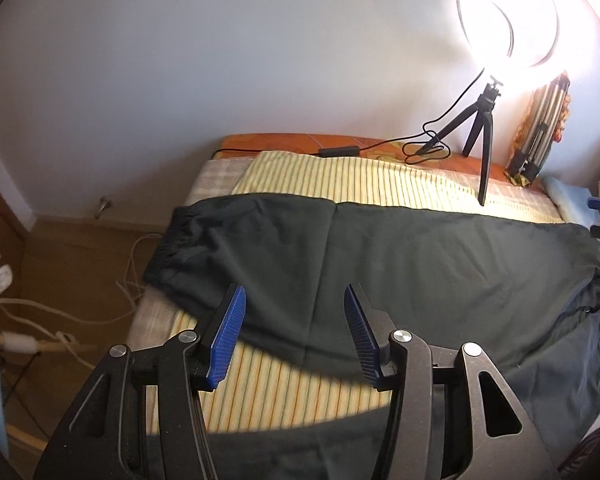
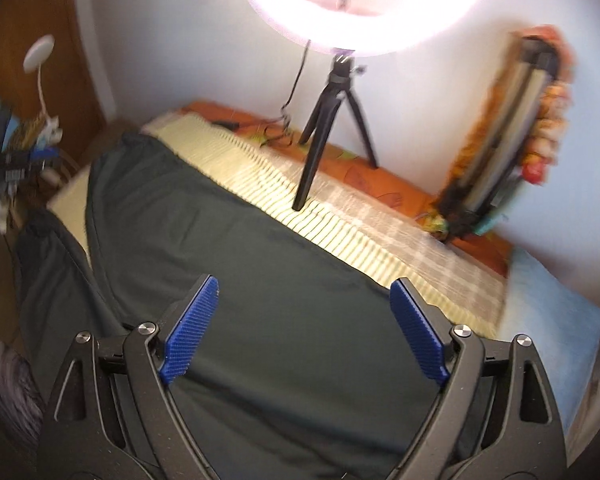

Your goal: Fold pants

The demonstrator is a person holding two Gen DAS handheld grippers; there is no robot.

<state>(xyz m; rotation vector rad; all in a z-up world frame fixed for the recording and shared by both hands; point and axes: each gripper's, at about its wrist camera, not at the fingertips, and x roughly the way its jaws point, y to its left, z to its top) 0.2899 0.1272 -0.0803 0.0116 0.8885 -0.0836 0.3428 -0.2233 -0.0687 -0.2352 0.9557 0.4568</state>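
Pants: dark green soft fabric pants (image 1: 400, 264), lying flat, lightly creased, on the striped yellow woven bedcover (image 1: 300, 380).
Fingers: your left gripper (image 1: 294, 336) and right gripper (image 2: 304, 330), ribbed blue pads, stand apart, gripping nothing.

Black hand-held gripper (image 1: 294, 322), ribbed blue pads (image 1: 226, 340), silver screws.
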